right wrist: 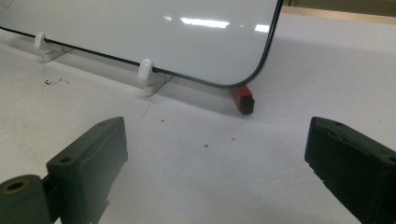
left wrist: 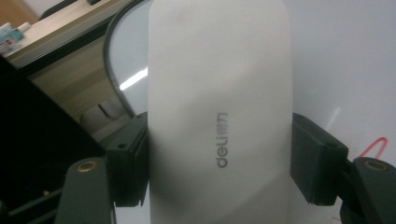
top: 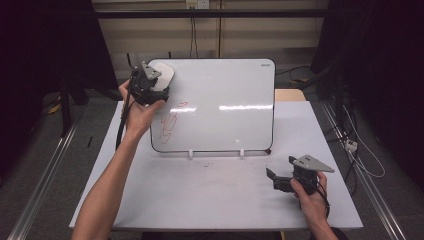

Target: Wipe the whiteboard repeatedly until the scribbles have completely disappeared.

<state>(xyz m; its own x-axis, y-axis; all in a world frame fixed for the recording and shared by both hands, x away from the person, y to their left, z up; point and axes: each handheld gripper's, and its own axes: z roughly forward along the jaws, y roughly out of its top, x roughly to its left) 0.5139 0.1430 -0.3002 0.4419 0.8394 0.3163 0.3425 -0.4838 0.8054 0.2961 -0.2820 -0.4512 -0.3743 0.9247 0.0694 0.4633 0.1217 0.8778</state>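
A white whiteboard (top: 225, 105) stands upright on the table, propped in small white clips (top: 190, 154). Red scribbles (top: 172, 120) mark its left part. My left gripper (top: 159, 82) is up at the board's top left corner, shut on a white eraser (top: 164, 77). In the left gripper view the eraser (left wrist: 219, 93) is clamped between both black pads (left wrist: 315, 158), with a red stroke (left wrist: 376, 147) on the board behind. My right gripper (top: 274, 179) rests low near the table's front right, open, nothing between its jaws (right wrist: 219, 158).
A small red and black piece (right wrist: 243, 99) lies by the board's lower right corner (top: 269, 150). The white table (top: 210, 195) stretches in front of the board. A wooden surface (top: 290, 95) and dark stands sit behind it.
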